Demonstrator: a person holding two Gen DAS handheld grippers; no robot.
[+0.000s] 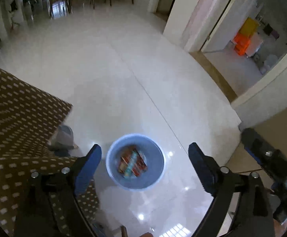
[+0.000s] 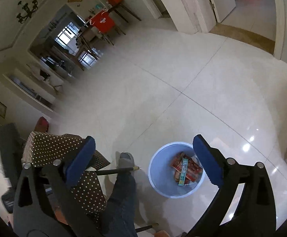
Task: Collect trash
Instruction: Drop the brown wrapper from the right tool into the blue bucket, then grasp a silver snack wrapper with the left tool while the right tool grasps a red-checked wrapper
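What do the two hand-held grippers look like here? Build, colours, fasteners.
Both match: the left hand-held gripper and the right hand-held gripper each have two black plastic fingers with triangular cut-outs, tipped with blue pads, and round silver bolt heads at the pivots. No cables or markings are visible. The person wears dark blue trousers and a grey sock.

Glossy white tiled floor (image 1: 123, 75), open doorways (image 1: 240, 45)

Both my wrist cameras look steeply down at the blue bin (image 1: 135, 163) (image 2: 176, 169) from above. My left view sits almost straight over it; my right view looks from slightly off to one side. Both share the bin, the tiled floor (image 1: 123, 75) (image 2: 202, 98) around it and the dotted tablecloth (image 1: 15, 128) (image 2: 50, 148) beside it.
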